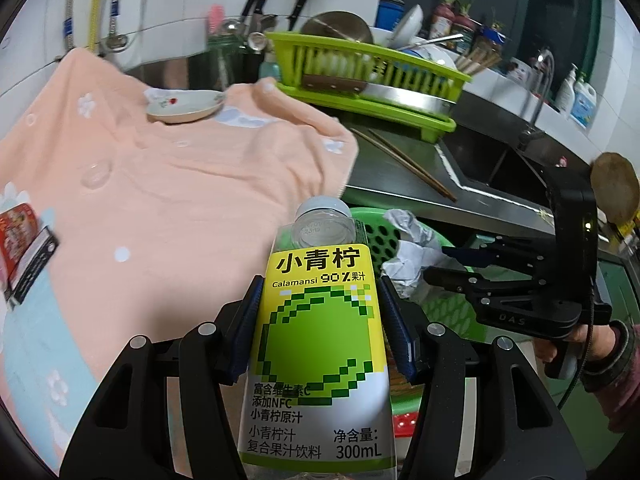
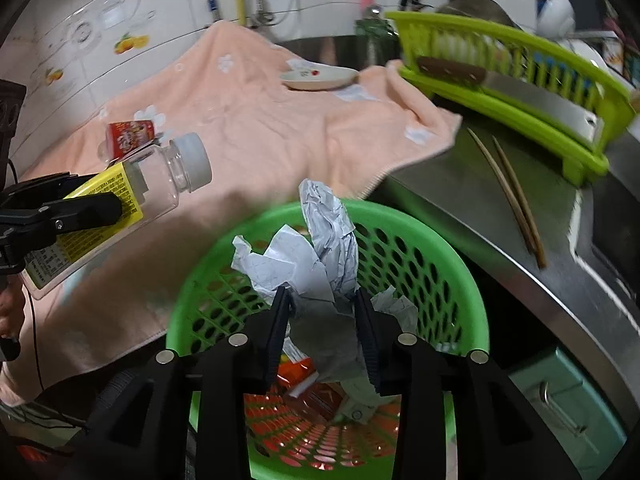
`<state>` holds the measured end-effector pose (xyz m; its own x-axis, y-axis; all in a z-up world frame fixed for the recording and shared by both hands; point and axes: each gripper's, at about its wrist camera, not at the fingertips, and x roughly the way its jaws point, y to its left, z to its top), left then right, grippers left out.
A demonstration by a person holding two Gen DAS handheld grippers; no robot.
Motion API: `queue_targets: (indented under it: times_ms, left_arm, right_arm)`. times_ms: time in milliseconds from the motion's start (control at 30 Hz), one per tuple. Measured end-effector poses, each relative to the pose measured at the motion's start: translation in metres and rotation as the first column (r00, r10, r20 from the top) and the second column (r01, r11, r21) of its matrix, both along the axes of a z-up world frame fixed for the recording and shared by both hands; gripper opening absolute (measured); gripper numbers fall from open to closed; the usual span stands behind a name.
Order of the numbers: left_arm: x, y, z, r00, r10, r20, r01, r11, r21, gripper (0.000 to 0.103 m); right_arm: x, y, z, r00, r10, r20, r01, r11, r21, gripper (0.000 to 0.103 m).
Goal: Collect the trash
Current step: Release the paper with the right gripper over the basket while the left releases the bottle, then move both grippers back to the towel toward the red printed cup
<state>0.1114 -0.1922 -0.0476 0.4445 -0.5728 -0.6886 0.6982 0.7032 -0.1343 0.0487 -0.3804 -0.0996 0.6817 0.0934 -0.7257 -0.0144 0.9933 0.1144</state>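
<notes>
My left gripper [image 1: 320,284] is shut on an empty clear juice bottle [image 1: 320,320] with a yellow-green label and a grey cap, gripped across the label. In the right wrist view the bottle [image 2: 160,176] is tilted over the towel, left of the basket. My right gripper [image 2: 321,296] hangs over a round green perforated basket [image 2: 440,240], with a crumpled white paper [image 2: 320,232] between its pads and sticking out past the tips. In the left wrist view the right gripper [image 1: 436,264] and the paper [image 1: 404,248] are just right of the bottle, above the basket [image 1: 376,236].
A peach towel [image 1: 180,184] covers the counter, with a small dish [image 1: 184,108] and a red packet [image 2: 130,136] on it. Chopsticks [image 2: 516,196] lie on the steel counter beside a green dish rack [image 2: 520,92] and a sink [image 1: 492,160]. Orange wrappers lie in the basket.
</notes>
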Motion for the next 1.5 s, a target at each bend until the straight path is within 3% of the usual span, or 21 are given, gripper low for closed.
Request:
queue_targets:
  times_ms: [367, 733, 833, 933, 1500]
  left_arm:
    - [-0.001, -0.027, -0.011, 0.999, -0.032, -0.039, 0.032, 0.999, 0.013, 0.056]
    - [-0.004, -0.04, -0.016, 0.997, -0.05, -0.059, 0.05, 0.999, -0.003, 0.056]
    - [-0.004, -0.039, -0.013, 0.997, -0.044, -0.057, 0.043, 0.999, -0.025, 0.065]
    - [-0.006, -0.038, -0.01, 0.998, -0.044, -0.041, 0.043, 0.999, -0.028, 0.065]
    - [0.019, 0.026, 0.008, 0.994, 0.11, 0.02, -0.11, 0.994, 0.001, 0.07]
  right_arm:
    - [-0.012, -0.018, 0.007, 0.998, -0.045, 0.038, 0.045, 0.999, 0.002, 0.055]
    - [-0.018, -0.029, 0.013, 0.996, -0.066, 0.057, 0.065, 0.998, 0.012, 0.061]
    - [-0.018, -0.027, 0.014, 0.996, -0.061, 0.06, 0.06, 0.998, 0.014, 0.061]
    - [-0.017, -0.025, 0.016, 0.996, -0.056, 0.064, 0.055, 0.998, 0.014, 0.061]
    - [0.004, 0.009, 0.027, 0.996, 0.032, 0.08, -0.034, 0.999, 0.024, 0.069]
